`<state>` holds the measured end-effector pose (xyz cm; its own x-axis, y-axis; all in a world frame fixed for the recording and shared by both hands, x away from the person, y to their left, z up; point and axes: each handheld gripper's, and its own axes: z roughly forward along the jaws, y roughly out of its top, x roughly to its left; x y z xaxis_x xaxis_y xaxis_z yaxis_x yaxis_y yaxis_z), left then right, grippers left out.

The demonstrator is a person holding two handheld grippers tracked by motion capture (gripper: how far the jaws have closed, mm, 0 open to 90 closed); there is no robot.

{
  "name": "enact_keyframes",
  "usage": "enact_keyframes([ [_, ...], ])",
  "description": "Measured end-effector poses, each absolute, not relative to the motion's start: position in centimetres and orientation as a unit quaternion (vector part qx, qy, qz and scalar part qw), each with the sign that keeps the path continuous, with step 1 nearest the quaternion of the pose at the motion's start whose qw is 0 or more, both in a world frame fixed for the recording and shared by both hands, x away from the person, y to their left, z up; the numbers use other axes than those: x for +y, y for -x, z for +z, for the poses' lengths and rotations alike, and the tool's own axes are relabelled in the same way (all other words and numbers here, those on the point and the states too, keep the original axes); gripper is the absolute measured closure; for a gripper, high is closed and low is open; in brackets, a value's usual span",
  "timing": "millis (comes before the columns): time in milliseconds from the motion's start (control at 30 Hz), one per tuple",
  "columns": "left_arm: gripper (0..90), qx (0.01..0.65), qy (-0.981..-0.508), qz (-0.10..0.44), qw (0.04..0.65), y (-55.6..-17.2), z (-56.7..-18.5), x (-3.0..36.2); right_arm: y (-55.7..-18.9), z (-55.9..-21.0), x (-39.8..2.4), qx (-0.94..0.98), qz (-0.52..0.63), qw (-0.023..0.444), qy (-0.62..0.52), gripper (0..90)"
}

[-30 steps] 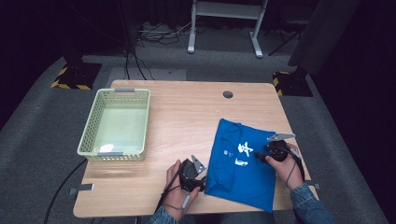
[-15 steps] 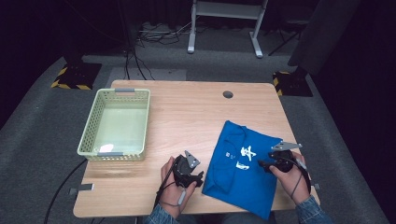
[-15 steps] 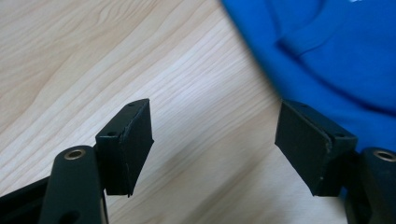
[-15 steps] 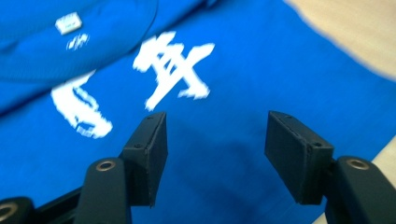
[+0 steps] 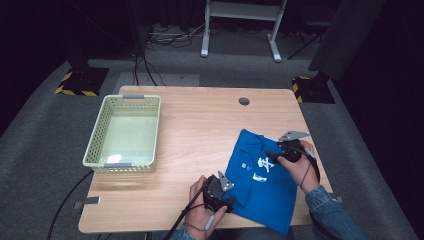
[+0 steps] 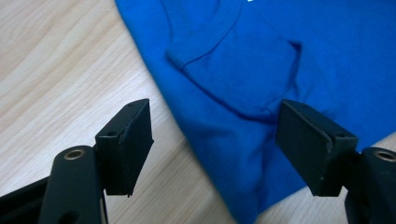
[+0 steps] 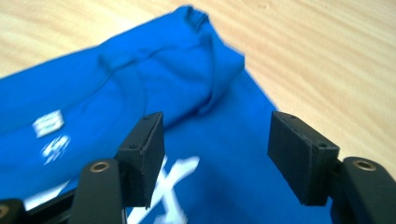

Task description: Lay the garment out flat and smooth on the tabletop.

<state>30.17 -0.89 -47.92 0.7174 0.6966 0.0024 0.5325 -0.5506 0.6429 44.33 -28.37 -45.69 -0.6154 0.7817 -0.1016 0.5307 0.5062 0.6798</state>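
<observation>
Basket (image 5: 125,132) at table's (image 5: 200,120) left, empty — likely drop target. Left gripper (image 5: 220,192) at near-left edge of blue T-shirt (image 5: 262,187), jaws wide, nothing between pads; cloth below, hem in line for pinch. T-shirt folded flat near right front corner, lower edge overhanging. Right gripper (image 5: 272,155) over upper part near print — jaws just been opening, empty, cloth beneath.
</observation>
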Motion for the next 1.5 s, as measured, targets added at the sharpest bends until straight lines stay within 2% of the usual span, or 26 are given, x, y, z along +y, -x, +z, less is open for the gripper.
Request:
enact_keyframes([
  [133, 33.5, 0.353, -0.878, 0.115, 0.301, -30.5, -48.5, -1.4, -46.3, -46.4, -27.6, 0.846, 0.311, 0.196, -0.386, 38.0],
  [233, 49.6, 0.348, -0.881, 0.091, 0.306, -30.6, -48.5, -1.3, -47.5, -47.0, -26.6, 0.855, 0.31, 0.186, -0.372, 43.6],
  [300, 62.0, 0.337, -0.887, 0.096, 0.301, -30.6, -48.3, -1.1, -48.2, -47.4, -26.1, 0.866, 0.309, 0.172, -0.355, 58.7],
  [333, 68.6, 0.336, -0.888, 0.097, 0.298, -30.6, -48.2, -1.0, -48.4, -47.5, -26.0, 0.868, 0.308, 0.166, -0.352, 68.3],
  [367, 73.1, 0.336, -0.889, 0.098, 0.295, -30.6, -48.1, -0.9, -48.5, -47.5, -26.0, 0.871, 0.305, 0.164, -0.349, 82.5],
  [400, 76.2, 0.335, -0.889, 0.1, 0.294, -30.7, -48.1, -0.6, -48.4, -47.4, -26.0, 0.876, 0.294, 0.163, -0.347, 89.8],
  [500, 80.0, 0.348, -0.887, 0.104, 0.285, -31.1, -47.9, 0.2, -47.6, -47.2, -26.1, 0.885, 0.273, 0.163, -0.341, 90.0],
  [667, 80.3, 0.368, -0.876, 0.132, 0.281, -31.6, -47.3, 2.1, -45.7, -46.5, -26.8, 0.882, 0.272, 0.155, -0.352, 90.0],
  [733, 79.0, 0.377, -0.871, 0.137, 0.284, -31.7, -47.0, 2.7, -45.6, -46.1, -26.8, 0.875, 0.285, 0.159, -0.359, 76.9],
  [833, 78.1, 0.383, -0.867, 0.14, 0.287, -31.7, -46.6, 3.4, -46.1, -45.6, -26.4, 0.864, 0.306, 0.172, -0.361, 48.3],
  [900, 79.3, 0.384, -0.865, 0.14, 0.289, -31.7, -46.5, 3.7, -46.8, -45.6, -25.9, 0.862, 0.312, 0.18, -0.357, 37.9],
  [967, 80.1, 0.386, -0.864, 0.144, 0.289, -31.7, -46.3, 4.0, -47.6, -45.9, -25.3, 0.863, 0.32, 0.178, -0.348, 33.1],
  [1033, 80.3, 0.389, -0.862, 0.144, 0.291, -31.7, -46.3, 4.3, -48.4, -46.4, -24.8, 0.866, 0.33, 0.163, -0.337, 38.6],
  [1167, 80.5, 0.395, -0.858, 0.15, 0.293, -31.8, -46.1, 5.1, -49.1, -47.2, -24.4, 0.885, 0.325, 0.125, -0.309, 74.0],
  [1233, 80.6, 0.398, -0.855, 0.153, 0.294, -31.8, -46.1, 5.5, -48.7, -47.0, -24.5, 0.892, 0.316, 0.121, -0.3, 83.4],
  [1500, 80.6, 0.399, -0.853, 0.165, 0.293, -32.1, -45.8, 5.9, -44.0, -45.0, -26.1, 0.891, 0.282, 0.14, -0.327, 85.6],
])
